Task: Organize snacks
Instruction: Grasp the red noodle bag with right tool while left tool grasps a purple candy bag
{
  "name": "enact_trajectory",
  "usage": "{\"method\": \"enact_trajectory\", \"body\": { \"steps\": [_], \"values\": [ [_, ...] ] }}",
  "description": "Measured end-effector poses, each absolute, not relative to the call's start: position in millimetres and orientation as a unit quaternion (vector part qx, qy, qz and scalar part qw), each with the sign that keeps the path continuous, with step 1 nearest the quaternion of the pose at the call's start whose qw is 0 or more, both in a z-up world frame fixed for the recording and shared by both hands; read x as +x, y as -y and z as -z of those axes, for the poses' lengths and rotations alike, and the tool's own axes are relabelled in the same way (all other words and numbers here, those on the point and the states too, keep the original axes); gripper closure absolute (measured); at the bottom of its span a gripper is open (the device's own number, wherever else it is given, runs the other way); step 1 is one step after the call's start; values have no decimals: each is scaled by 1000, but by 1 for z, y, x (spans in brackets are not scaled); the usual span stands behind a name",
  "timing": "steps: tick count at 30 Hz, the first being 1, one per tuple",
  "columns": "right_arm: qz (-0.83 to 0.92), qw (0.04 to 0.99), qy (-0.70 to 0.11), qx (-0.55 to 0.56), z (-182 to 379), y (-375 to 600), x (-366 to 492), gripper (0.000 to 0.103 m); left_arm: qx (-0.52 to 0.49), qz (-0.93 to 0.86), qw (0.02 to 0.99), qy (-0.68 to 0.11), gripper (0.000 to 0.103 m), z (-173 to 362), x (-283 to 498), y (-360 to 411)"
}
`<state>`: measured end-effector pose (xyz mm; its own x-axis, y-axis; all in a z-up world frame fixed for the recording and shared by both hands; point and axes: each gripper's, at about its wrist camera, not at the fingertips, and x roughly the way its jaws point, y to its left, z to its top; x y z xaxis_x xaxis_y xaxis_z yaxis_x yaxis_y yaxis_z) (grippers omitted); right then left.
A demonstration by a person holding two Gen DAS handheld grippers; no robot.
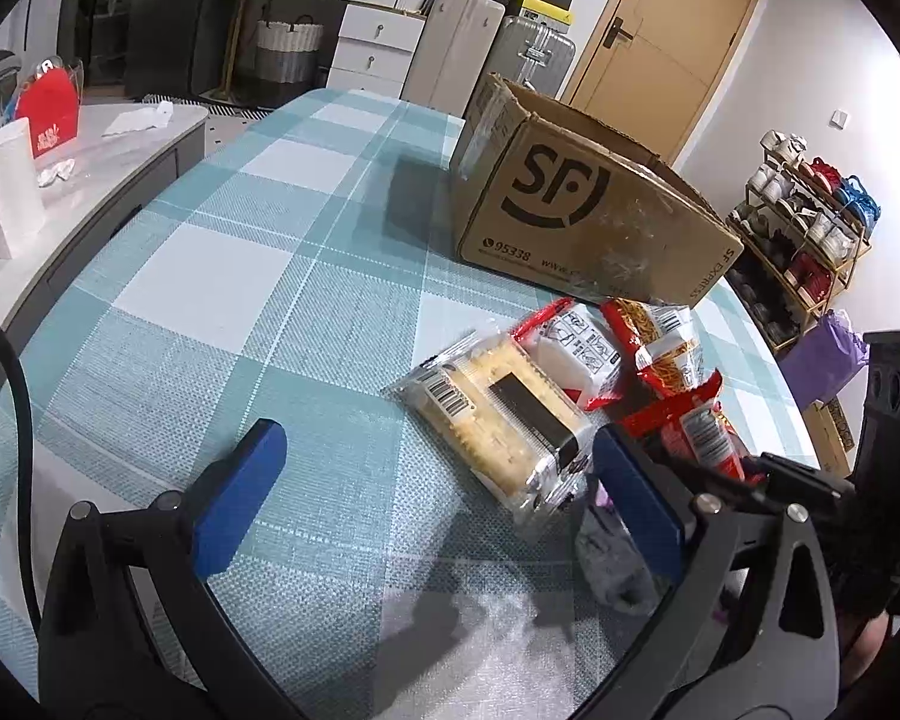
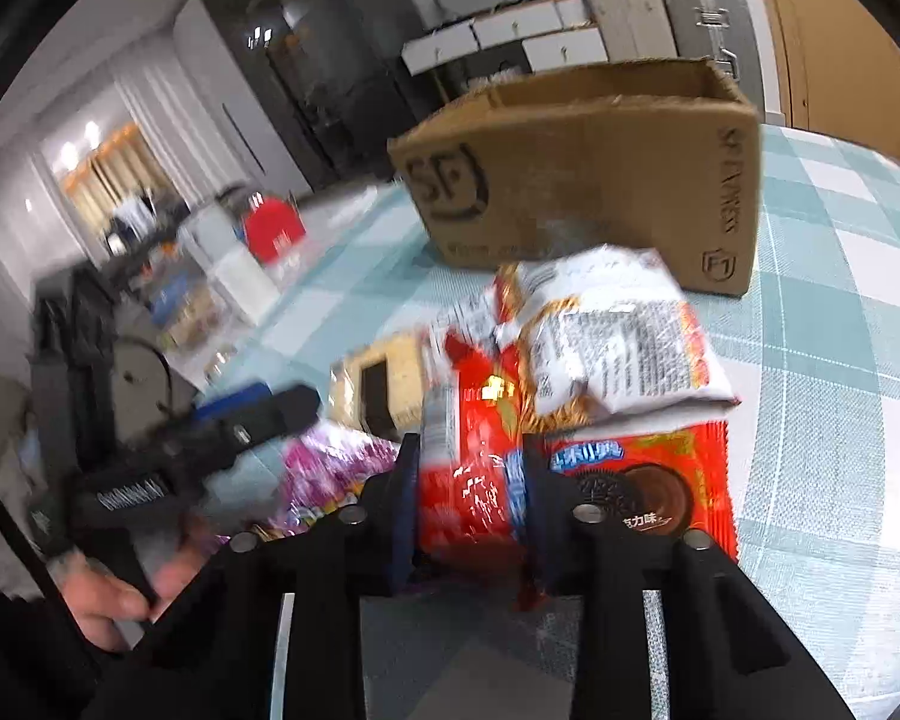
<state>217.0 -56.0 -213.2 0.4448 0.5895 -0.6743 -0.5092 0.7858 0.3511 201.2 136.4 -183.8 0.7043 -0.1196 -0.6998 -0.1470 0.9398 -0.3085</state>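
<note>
An open SF cardboard box stands on the checked tablecloth; it also shows in the right wrist view. In front of it lies a pile of snack packs: a clear cracker pack, a white and red pack, a noodle snack pack and a red pack. My left gripper is open and empty, with the cracker pack between its blue pads. My right gripper is shut on a red snack pack. A red Oreo pack and a white noodle pack lie beside it.
A purple pack lies at the table's near edge. A grey side table with a red carton stands to the left. Drawers, suitcases and a door are behind the table. A shoe rack is at the right.
</note>
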Motion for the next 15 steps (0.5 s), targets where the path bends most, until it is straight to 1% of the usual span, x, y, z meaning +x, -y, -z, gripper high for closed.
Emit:
{"method": "enact_trajectory", "body": {
  "steps": [4,15],
  "values": [
    [-326,856,-398,47,207,56,210,77,-191,-6,902,-387,1,186,202,-142],
    [-335,856,-370,133,192,103,205,78,-213,-5,901,-378,2,188,199,-148]
  ]
}}
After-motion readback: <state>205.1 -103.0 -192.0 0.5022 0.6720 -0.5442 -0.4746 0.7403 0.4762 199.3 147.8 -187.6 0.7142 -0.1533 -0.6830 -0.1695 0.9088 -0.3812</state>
